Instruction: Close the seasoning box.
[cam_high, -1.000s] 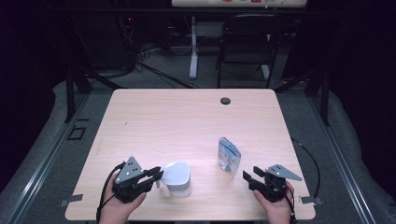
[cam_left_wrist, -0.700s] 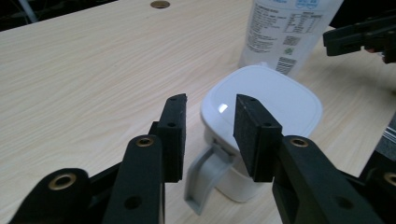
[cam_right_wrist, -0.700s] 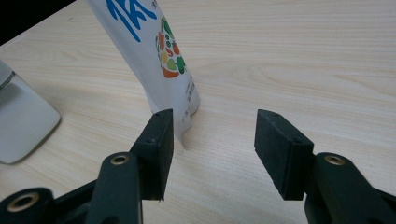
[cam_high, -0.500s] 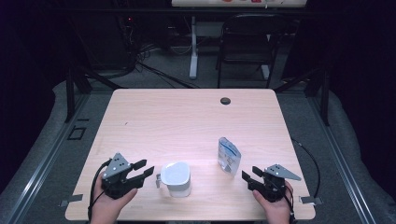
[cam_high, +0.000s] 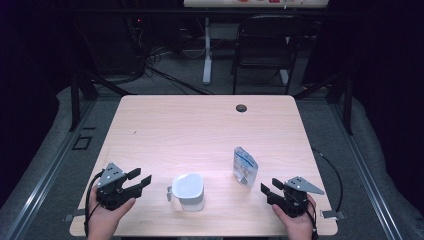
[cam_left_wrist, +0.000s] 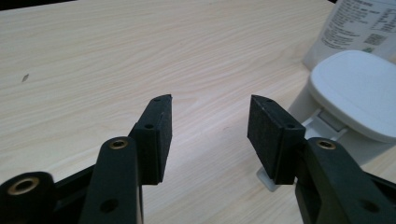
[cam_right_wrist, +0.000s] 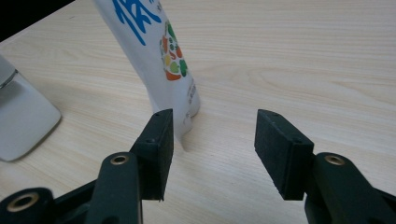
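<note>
While the white lidded container (cam_high: 188, 190) stands free near the front edge of the table (cam_high: 200, 125), a little left of the middle, the left gripper (cam_high: 141, 179) is held just beside it toward the front left corner, its jaws spread with nothing between them; they have just been opening, and no pad is pressed on the container. In the left gripper view the same container (cam_left_wrist: 350, 98) is seen to the right of the jaws, with a small tab or latch at its base, though what that part is cannot be made out for certain. The pouch (cam_high: 244, 167), printed in blue and white, stands upright to the right of the container and apart from it, nearer the front right corner. The right gripper (cam_high: 270, 191) is held near that corner, its jaws likewise spread and empty, and in the right gripper view the pouch (cam_right_wrist: 159, 51) rises just ahead of the left jaw without being touched. It is judged that the container has been set down and let go, so that this part of the work is done. The lid is still on and the pouch appears unopened and unheld; whatever is to be done with the pouch, perhaps bringing it to the container, is judged to be still ahead.
</note>
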